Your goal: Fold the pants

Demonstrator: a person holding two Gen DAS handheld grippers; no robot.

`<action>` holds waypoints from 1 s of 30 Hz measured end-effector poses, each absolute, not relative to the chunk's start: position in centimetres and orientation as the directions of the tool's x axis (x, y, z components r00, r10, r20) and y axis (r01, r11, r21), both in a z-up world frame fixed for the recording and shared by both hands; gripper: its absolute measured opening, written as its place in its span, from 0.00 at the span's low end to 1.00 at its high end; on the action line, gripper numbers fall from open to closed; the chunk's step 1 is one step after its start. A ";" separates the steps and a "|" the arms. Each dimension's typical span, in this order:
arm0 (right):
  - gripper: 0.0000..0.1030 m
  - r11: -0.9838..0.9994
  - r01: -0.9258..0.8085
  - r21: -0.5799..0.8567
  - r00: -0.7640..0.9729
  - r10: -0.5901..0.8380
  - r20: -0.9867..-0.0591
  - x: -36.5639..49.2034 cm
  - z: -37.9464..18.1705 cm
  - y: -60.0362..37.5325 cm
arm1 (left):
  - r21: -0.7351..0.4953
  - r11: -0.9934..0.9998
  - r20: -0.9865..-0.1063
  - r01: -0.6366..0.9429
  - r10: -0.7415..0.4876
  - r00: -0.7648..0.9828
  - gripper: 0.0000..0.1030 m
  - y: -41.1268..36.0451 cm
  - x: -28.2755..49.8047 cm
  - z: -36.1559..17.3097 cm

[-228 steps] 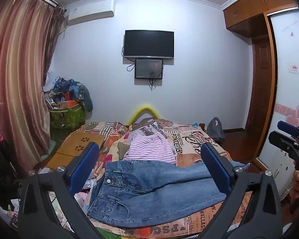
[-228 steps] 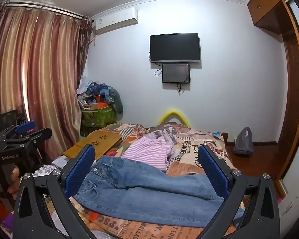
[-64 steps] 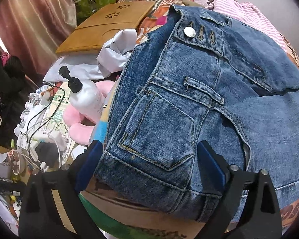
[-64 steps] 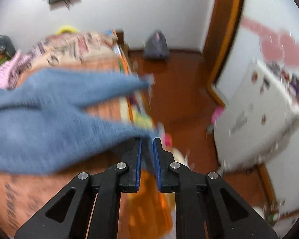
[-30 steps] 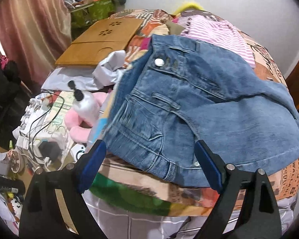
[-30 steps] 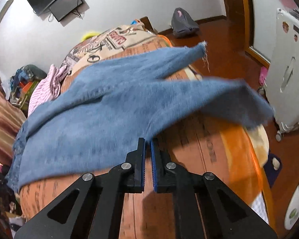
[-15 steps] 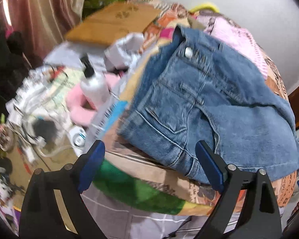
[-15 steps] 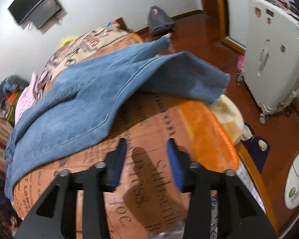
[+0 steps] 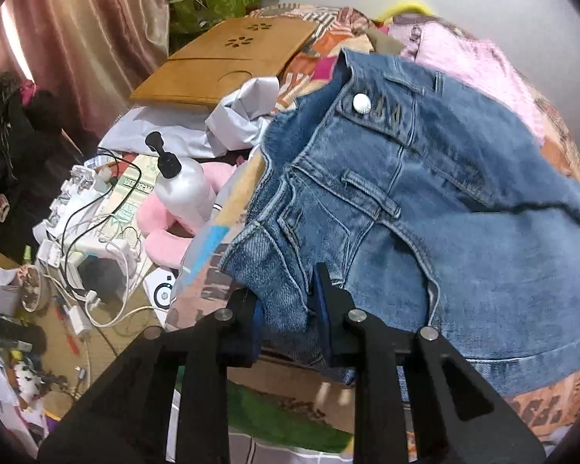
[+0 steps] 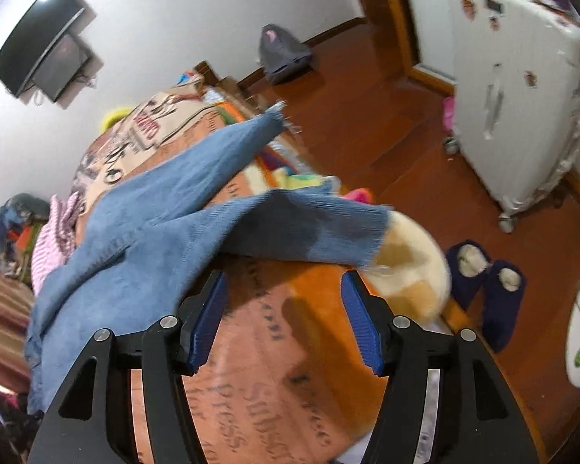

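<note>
Left gripper (image 9: 286,301) hides the pinched jeans (image 9: 406,201) corner.

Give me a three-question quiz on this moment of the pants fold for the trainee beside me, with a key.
1. True or false: the left gripper is clamped on the waist corner of the jeans.
2. What lies between the right gripper's fingers: A) a jeans leg, B) only the printed bedspread below, C) a slipper?
3. Fill in: beside the bed, the white pump bottle rests against a ____ cushion.

Key
1. True; its jaws have just been closing, with denim between them.
2. B; its jaws have just been opening and stand short of the near leg.
3. Pink.
</note>
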State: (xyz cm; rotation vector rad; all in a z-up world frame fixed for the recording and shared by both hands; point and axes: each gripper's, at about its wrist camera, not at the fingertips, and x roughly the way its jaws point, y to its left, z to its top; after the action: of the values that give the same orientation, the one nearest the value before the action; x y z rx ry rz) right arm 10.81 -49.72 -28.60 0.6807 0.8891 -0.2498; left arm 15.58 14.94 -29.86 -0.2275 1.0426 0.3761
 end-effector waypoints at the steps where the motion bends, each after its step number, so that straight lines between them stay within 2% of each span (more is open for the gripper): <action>1: 0.56 0.764 0.456 0.457 0.622 0.094 -0.777 11.4 -28.9 -49.5 | -0.020 0.911 -0.872 -0.411 0.185 0.452 0.22 15.3 15.5 -29.8; 3: 0.56 0.761 0.444 0.473 0.621 0.120 -0.775 12.7 -29.7 -49.5 | -0.030 0.910 -0.880 -0.414 0.172 0.443 0.22 15.8 15.6 -30.0; 7: 0.57 0.787 0.458 0.414 0.561 0.106 -0.821 15.5 -31.9 -50.0 | -0.006 0.913 -0.890 -0.407 0.181 0.419 0.24 15.7 16.1 -30.8; 10: 0.60 0.842 0.427 0.331 0.546 0.052 -0.836 16.9 -32.1 -50.2 | -0.027 0.907 -0.896 -0.421 0.165 0.413 0.25 16.1 16.1 -31.2; 14: 0.58 0.892 0.384 0.239 0.543 -0.009 -0.839 18.7 -31.9 -50.5 | -0.013 0.907 -0.894 -0.420 0.178 0.412 0.26 15.9 16.1 -31.3; 17: 0.56 0.892 0.436 0.117 0.599 -0.190 -0.778 18.8 -30.2 -50.8 | 0.005 0.907 -0.892 -0.421 0.194 0.407 0.26 15.6 16.1 -31.3; 18: 0.56 0.877 0.472 0.093 0.631 -0.262 -0.730 18.1 -29.1 -51.0 | 0.006 0.906 -0.893 -0.423 0.195 0.406 0.27 15.6 16.1 -31.3; 20: 0.58 0.854 0.506 0.122 0.667 -0.299 -0.682 16.9 -28.0 -51.3 | 0.004 0.904 -0.894 -0.427 0.194 0.404 0.27 15.6 16.1 -31.3; 22: 0.58 0.850 0.501 0.163 0.669 -0.261 -0.696 15.9 -27.7 -51.9 | 0.011 0.906 -0.893 -0.424 0.199 0.402 0.28 15.5 16.2 -31.3; 25: 0.58 0.845 0.525 0.107 0.609 -0.284 -0.741 14.0 -27.7 -52.0 | 0.016 0.905 -0.891 -0.424 0.205 0.404 0.28 15.4 16.1 -31.0; 30: 0.58 0.838 0.541 0.073 0.603 -0.326 -0.728 10.7 -26.0 -51.8 | 0.018 0.910 -0.874 -0.413 0.216 0.436 0.28 14.8 15.9 -28.8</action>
State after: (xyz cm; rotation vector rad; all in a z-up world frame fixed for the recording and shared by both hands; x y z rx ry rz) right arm 10.65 -51.81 -26.01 0.3005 0.7734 -0.5106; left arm 15.85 14.81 -28.85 -0.2101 1.0501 0.3946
